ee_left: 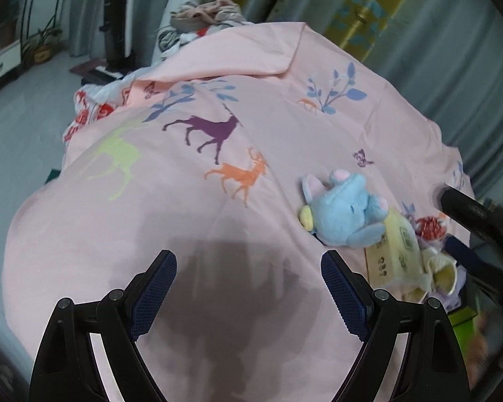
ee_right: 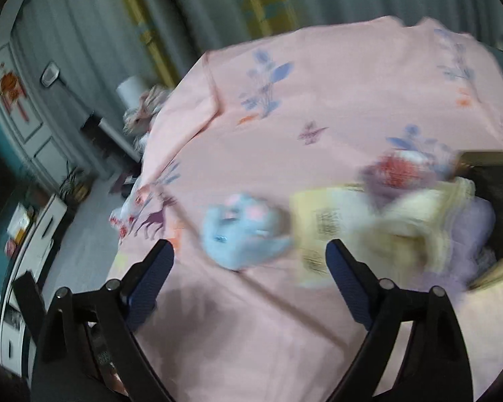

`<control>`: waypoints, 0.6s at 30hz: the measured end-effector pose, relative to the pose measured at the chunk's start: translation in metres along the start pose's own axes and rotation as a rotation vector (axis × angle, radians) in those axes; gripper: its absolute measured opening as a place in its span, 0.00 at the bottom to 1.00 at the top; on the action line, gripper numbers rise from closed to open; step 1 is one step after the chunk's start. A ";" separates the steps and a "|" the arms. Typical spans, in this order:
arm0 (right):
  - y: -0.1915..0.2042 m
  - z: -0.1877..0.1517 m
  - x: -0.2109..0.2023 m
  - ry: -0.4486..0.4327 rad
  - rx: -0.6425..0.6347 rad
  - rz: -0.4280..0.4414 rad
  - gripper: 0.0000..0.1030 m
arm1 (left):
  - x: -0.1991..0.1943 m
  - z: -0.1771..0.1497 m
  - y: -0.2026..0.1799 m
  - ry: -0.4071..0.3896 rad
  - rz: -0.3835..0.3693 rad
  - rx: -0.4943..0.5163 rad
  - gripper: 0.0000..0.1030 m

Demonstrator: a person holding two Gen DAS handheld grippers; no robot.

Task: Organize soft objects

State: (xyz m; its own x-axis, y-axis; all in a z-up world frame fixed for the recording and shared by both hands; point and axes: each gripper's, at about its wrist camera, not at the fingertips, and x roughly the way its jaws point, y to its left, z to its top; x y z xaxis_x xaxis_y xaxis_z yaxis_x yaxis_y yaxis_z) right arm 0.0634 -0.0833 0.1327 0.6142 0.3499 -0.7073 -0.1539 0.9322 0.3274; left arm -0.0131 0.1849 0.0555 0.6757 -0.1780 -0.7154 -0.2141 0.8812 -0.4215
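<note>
Left wrist view: left gripper (ee_left: 248,269) hangs over a pink bedsheet (ee_left: 191,207) printed with deer, leaves and butterflies. Jaws spread wide, nothing between them; only bare sheet and the gripper's own shadow below.

Blue plush toy (ee_left: 343,211) lies on the sheet, to the right of and beyond the left gripper, well clear of its fingers. It has pink ears and a yellow patch at one side. Its lower edge rests against a pale yellow cardboard box (ee_left: 390,254) with printed codes. Beyond the box: a red-and-white soft item (ee_left: 431,227), and just beside the box's near corner a cream and lavender plush (ee_left: 441,273) (shape hard to make out). A heap of clothes (ee_left: 204,16) sits at the far end of the bed.

Right wrist view (heavily blurred): right gripper (ee_right: 249,258) also stands released, nothing gripped. The blue plush toy (ee_right: 241,231) appears just beyond the fingertips, roughly centred between them, not touched. The box (ee_right: 322,231) lies to its right, with the cream and lavender plush (ee_right: 429,231) further right and the red-and-white soft item (ee_right: 397,169) behind.
</note>
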 end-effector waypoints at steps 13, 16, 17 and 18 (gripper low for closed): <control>0.039 0.013 0.117 0.083 -0.114 -0.171 0.31 | -0.004 0.013 0.026 -0.011 -0.036 -0.062 0.86; 0.040 0.010 0.117 0.075 -0.149 -0.154 0.24 | -0.005 0.015 0.028 -0.013 -0.045 -0.074 0.86; 0.040 0.011 0.114 0.065 -0.158 -0.152 0.21 | -0.006 0.015 0.028 -0.016 -0.047 -0.080 0.86; 0.039 0.011 0.109 0.060 -0.152 -0.143 0.20 | -0.006 0.015 0.028 -0.016 -0.051 -0.081 0.86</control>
State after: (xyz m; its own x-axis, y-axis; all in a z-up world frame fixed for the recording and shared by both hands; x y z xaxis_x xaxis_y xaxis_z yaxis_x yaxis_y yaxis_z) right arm 0.1333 -0.0101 0.0753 0.5919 0.2140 -0.7771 -0.1864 0.9743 0.1263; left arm -0.0122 0.2176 0.0559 0.6984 -0.2143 -0.6828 -0.2348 0.8326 -0.5016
